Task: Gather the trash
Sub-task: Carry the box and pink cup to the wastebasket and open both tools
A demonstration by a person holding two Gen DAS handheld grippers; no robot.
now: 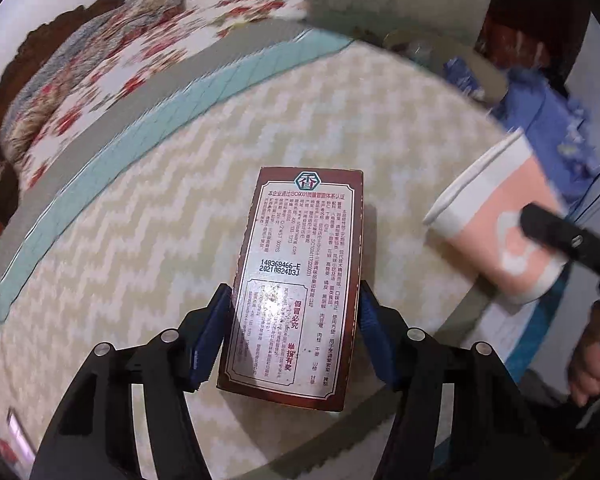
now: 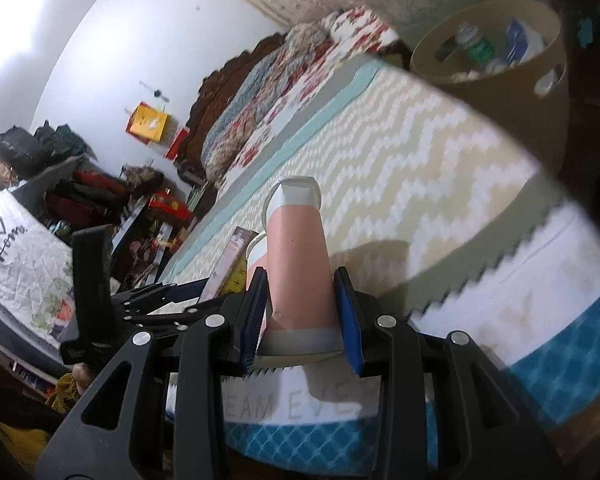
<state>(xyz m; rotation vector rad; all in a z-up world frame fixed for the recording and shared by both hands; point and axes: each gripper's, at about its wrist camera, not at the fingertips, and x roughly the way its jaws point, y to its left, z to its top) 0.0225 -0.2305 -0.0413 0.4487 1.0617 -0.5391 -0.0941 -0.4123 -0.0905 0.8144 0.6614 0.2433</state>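
Left gripper point(image 1: 292, 336) jaws clasp box point(image 1: 300, 280), long axis toward 12. Right gripper point(image 2: 300, 320) jaws grip cup point(image 2: 300, 264); bin point(image 2: 496, 80) at 1 o'clock.

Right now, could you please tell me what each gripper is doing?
Left gripper: fingers closed on the brown box.
Right gripper: closed on the pink paper cup.

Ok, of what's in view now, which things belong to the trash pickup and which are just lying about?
Job:
- brown printed box between the left gripper fingers
- pink paper cup clamped in the right gripper
- tan bin already holding bottles and wrappers

Lying about:
- zigzag mat under it all
- floral quilt
- yellow box by the wall
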